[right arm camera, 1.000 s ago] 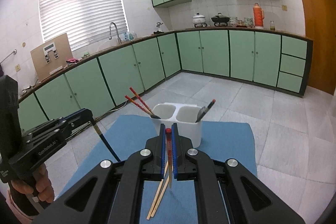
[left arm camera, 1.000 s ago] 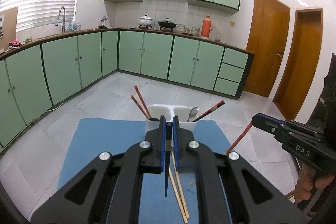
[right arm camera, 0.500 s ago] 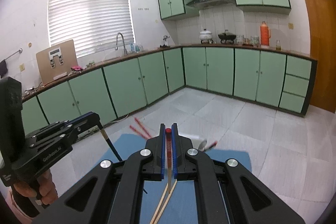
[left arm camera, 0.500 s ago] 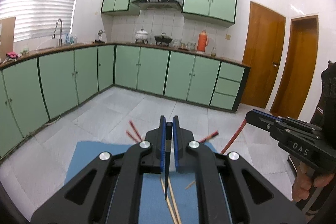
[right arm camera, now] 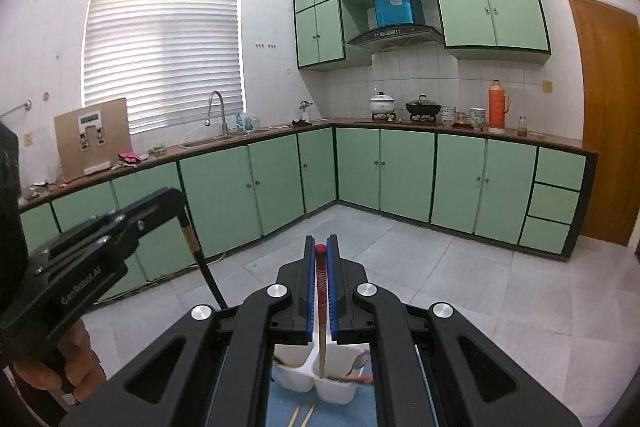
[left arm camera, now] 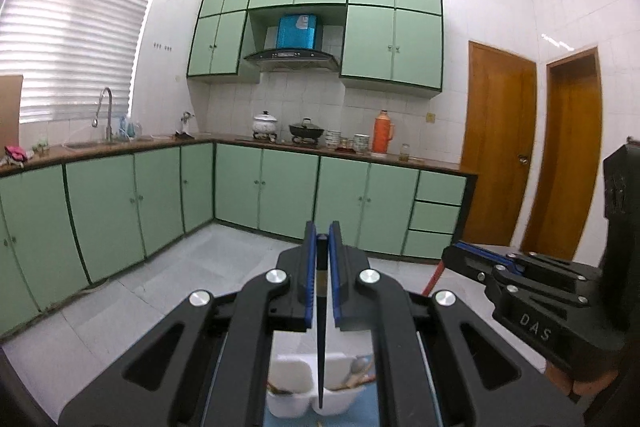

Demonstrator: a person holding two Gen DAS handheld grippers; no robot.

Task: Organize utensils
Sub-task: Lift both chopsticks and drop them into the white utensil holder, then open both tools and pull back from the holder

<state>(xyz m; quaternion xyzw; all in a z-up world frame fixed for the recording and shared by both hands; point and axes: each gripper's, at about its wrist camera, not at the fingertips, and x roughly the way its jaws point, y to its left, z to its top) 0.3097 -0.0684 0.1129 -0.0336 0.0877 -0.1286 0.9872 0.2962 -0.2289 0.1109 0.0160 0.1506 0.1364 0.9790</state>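
Note:
My left gripper (left arm camera: pixel 320 239) is shut on a dark chopstick (left arm camera: pixel 320 351) that hangs point down over the white two-compartment holder (left arm camera: pixel 290 401). In the right wrist view, my right gripper (right arm camera: pixel 320 241) is shut on a red-topped chopstick (right arm camera: pixel 321 279), whose pale lower end hangs over the holder (right arm camera: pixel 298 377). A spoon (left arm camera: pixel 357 365) and chopsticks stand in the holder. Each gripper also appears in the other's view: the right gripper (left arm camera: pixel 452 259) with its red chopstick (left arm camera: pixel 433 278), and the left gripper (right arm camera: pixel 176 197) with its dark chopstick (right arm camera: pixel 206 273).
The holder stands on a blue mat (right arm camera: pixel 280 405), where two pale chopsticks (right arm camera: pixel 304 415) lie loose. Green cabinets (left arm camera: pixel 288 195) line the far walls around a grey tiled floor (right arm camera: pixel 440 267). A person's hand (right arm camera: pixel 44 375) grips the left handle.
Both grippers have risen and tipped up, each still holding its chopstick. The holder and mat have slid to the bottom of both views, and more of the kitchen shows.

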